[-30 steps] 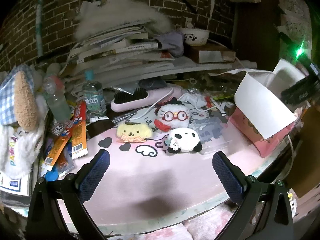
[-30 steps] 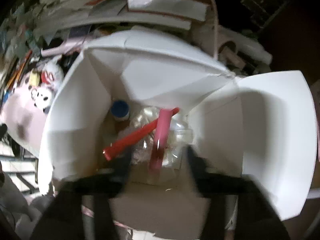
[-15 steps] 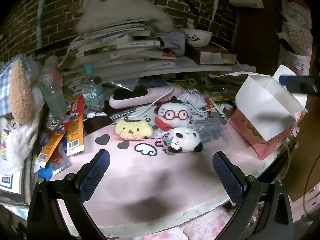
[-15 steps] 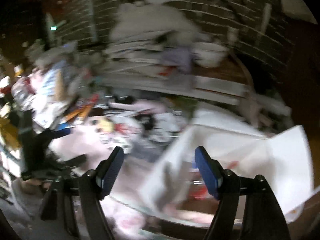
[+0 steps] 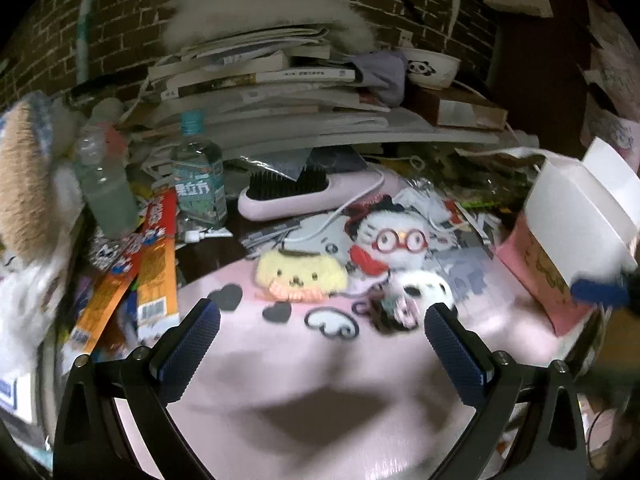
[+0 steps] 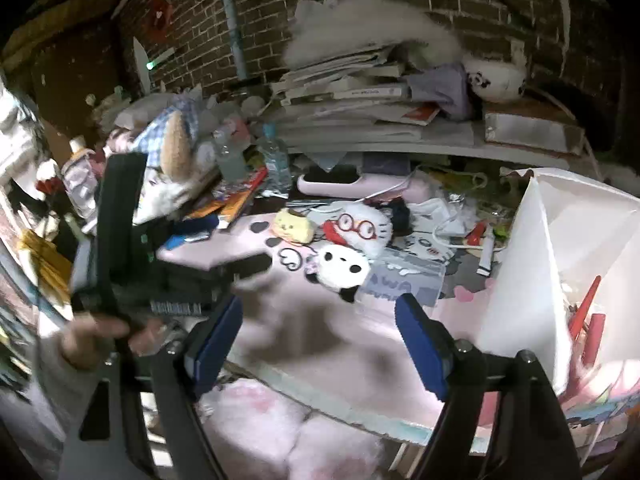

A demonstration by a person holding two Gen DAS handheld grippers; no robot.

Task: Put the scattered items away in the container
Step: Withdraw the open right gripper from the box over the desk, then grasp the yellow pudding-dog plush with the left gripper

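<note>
Plush toys, three in a cluster mid-desk [image 5: 280, 368]: yellow dog plush [image 5: 301, 276] at left, white bespectacled plush [image 5: 394, 236] behind, panda plush [image 6: 342, 270] nearest. White open-flapped box [image 6: 560, 264] at right desk edge, red pens [image 6: 586, 308] inside. Left gripper [image 5: 320, 326] with fingers spread wide, holding nothing, just short of the toys. Right gripper [image 6: 320, 320] empty, fingers opening. Hairbrush [image 5: 308, 192] and water bottle [image 5: 198, 172] farther back.
</note>
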